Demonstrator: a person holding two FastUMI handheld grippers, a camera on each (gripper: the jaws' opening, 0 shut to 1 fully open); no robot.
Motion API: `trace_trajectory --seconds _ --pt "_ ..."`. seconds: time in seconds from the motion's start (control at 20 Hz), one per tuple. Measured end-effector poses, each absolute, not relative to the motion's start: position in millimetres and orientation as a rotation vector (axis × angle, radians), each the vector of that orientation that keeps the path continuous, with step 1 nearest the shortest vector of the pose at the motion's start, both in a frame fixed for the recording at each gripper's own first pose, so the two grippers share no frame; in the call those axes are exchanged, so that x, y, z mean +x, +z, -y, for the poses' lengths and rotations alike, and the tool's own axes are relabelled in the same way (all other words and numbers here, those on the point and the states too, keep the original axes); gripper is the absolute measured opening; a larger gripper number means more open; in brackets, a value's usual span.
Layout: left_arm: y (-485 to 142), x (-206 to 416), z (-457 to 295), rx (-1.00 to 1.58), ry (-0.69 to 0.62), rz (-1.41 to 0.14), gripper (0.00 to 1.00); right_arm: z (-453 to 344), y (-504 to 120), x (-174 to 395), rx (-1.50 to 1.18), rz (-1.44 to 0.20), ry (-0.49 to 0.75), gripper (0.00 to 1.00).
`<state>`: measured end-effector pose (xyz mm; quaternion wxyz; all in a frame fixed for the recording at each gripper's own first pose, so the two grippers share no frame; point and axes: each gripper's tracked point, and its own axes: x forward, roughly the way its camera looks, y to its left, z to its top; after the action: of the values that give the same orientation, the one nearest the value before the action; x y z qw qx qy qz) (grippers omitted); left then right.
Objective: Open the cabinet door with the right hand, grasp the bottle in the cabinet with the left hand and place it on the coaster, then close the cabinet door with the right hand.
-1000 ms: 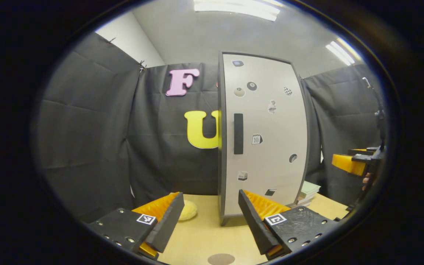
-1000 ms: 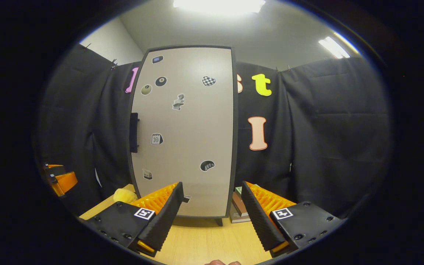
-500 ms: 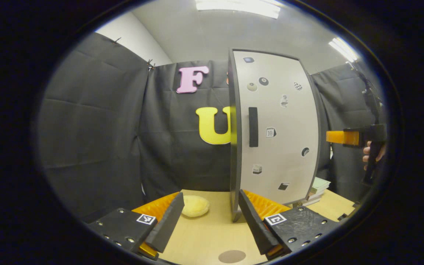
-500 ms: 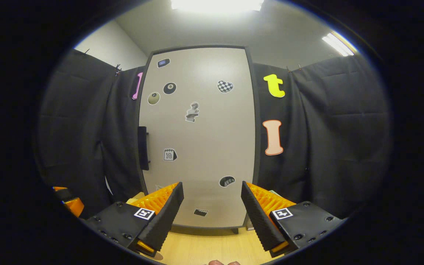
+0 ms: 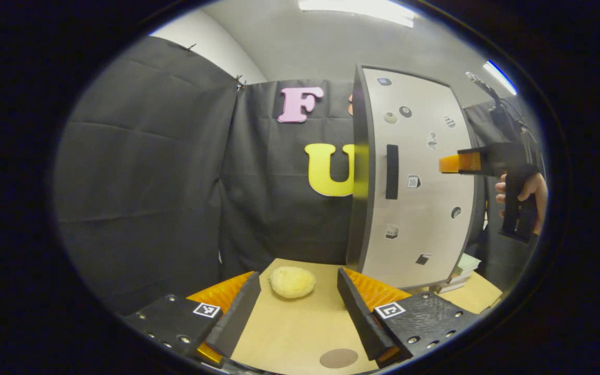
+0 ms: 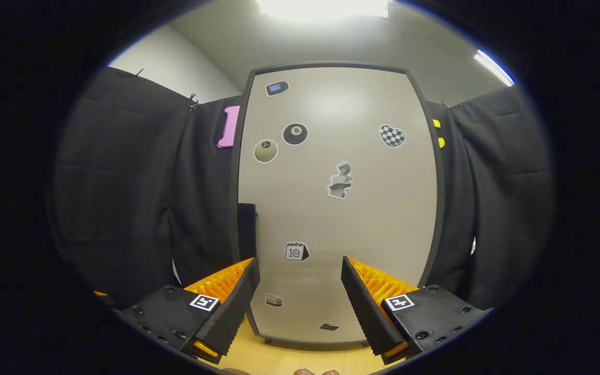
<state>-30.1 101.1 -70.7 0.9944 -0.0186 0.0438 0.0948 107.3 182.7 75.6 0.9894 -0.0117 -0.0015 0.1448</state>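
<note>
The right gripper (image 6: 300, 302), jaws apart and empty, faces the closed pale-grey sticker-dotted cabinet door (image 6: 347, 208). Its vertical black bar handle (image 6: 247, 229) lies at ten o'clock — nearer this hand. The left gripper (image 5: 296, 312) waits, jaws apart too.

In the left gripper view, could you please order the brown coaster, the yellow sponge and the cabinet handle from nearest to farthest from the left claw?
1. Brown coaster: on the table, just ahead of the left claw.
2. Yellow sponge: farther back on the table, slightly left.
3. Cabinet handle: highest up, on the closed door, to the right.
</note>
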Motion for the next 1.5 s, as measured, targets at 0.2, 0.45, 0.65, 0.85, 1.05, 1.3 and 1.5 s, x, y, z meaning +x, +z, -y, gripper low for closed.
trace_trajectory --seconds 0.2,0.45,0.65,0.85,1.05,1.3,1.5 --pt "-80 -38 -123 -0.035 0.244 -0.107 0.89 -227 75 130 -0.034 -0.007 0.340 1.00" --pt "-91 -42 -141 -0.028 0.284 -0.131 0.89 -254 77 161 -0.063 0.015 0.316 1.00" --pt "-96 -42 -149 -0.003 0.302 -0.140 0.94 -268 71 181 -0.044 -0.015 0.291 0.97" --pt "-96 -42 -148 0.002 0.295 -0.143 0.89 -276 55 201 -0.027 -0.080 0.265 0.97" --pt "-98 -42 -149 0.003 0.299 -0.145 0.92 -278 51 210 -0.017 -0.101 0.236 0.89" --pt "-103 -45 -150 -0.019 0.307 -0.158 0.89 -286 49 212 -0.037 -0.134 0.225 0.51" --pt "-102 -47 -149 -0.020 0.304 -0.161 0.89 -285 48 211 -0.022 -0.167 0.209 0.35"
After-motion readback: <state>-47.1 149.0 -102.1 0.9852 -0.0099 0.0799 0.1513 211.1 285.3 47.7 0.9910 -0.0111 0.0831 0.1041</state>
